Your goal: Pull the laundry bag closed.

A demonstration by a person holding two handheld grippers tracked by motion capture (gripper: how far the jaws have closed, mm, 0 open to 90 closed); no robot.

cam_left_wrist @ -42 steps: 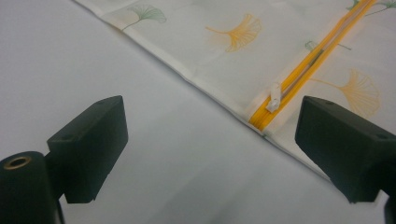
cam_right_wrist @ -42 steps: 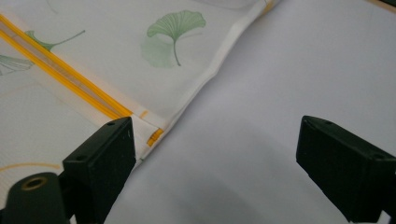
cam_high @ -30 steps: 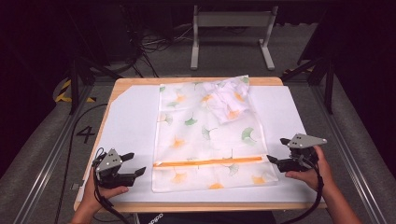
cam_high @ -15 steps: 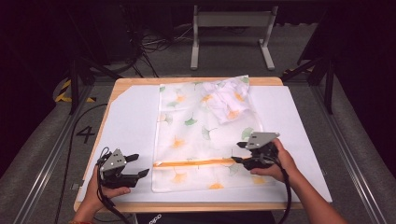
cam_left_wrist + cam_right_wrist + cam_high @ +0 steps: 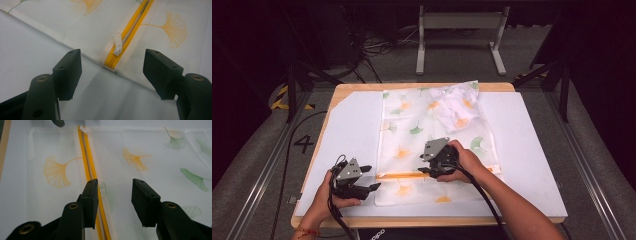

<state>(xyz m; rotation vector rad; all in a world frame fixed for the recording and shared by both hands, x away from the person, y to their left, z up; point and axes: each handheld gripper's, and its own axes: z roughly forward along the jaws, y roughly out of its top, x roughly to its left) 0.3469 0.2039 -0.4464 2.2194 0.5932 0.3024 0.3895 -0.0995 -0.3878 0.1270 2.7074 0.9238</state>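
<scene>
Wooden worktop [image 5: 507,87] under a white sheet [image 5: 352,125], dark floor around. Left gripper [image 5: 368,179]: jaws spread wide, empty, at the left edge of the mesh bag [image 5: 412,115], near the white zipper pull [image 5: 117,46]. Mesh bag: ginkgo-leaf print, flat at centre, yellow zipper [image 5: 88,165] across its near end. Right gripper [image 5: 426,171]: jaws apart, empty, over the zipper mid-bag.

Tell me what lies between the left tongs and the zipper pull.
Bare white table cover and the bag's hem; the open left tongs face the zipper pull, seen in the left gripper view.
</scene>
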